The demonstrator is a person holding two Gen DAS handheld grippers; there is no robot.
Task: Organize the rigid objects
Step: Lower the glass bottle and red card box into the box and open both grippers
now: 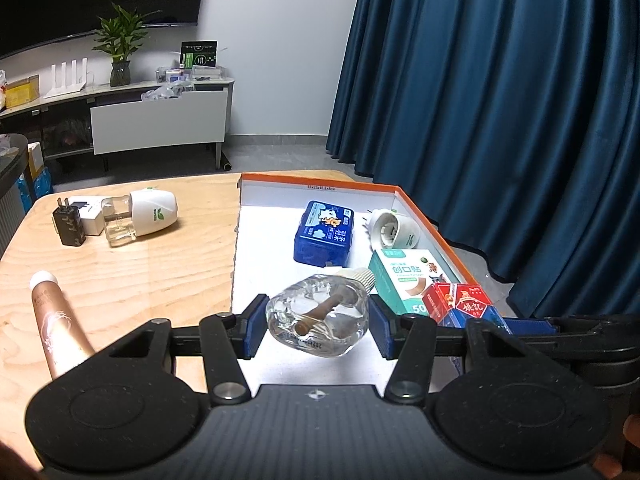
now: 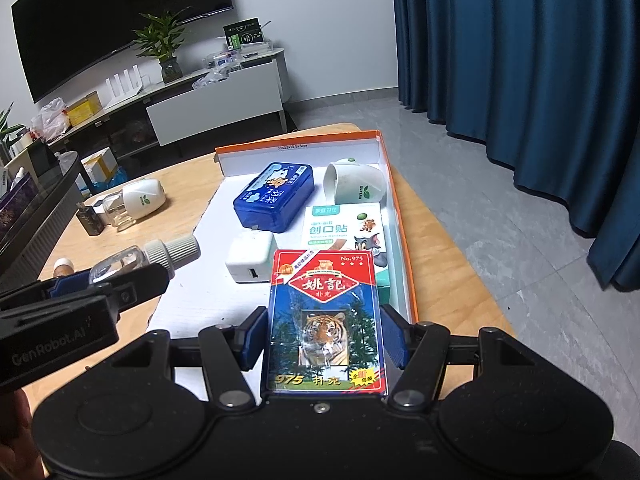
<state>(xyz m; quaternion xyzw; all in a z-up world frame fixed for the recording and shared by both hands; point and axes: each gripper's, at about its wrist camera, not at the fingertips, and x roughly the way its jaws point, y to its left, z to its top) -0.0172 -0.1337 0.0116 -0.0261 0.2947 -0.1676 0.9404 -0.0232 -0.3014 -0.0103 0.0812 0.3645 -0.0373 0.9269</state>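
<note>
My left gripper (image 1: 318, 326) is shut on a clear glass refill bottle (image 1: 318, 320) with a ribbed cap, held over the near part of the orange-rimmed box (image 1: 424, 216). It also shows in the right wrist view (image 2: 120, 264). My right gripper (image 2: 324, 340) is shut on a pack of playing cards (image 2: 324, 320) with a tiger picture, held over the box's near right corner. Inside the box lie a blue tin (image 2: 276, 196), a white cap (image 2: 354, 182), a plaster box (image 2: 344, 228) and a white charger (image 2: 250, 256).
On the wooden table (image 1: 120, 280) left of the box lie a white vaporizer with bottle (image 1: 140, 216), a black plug (image 1: 70, 226), a small white box (image 1: 90, 218) and a pink tube (image 1: 60, 320). A blue curtain (image 1: 500, 100) hangs to the right.
</note>
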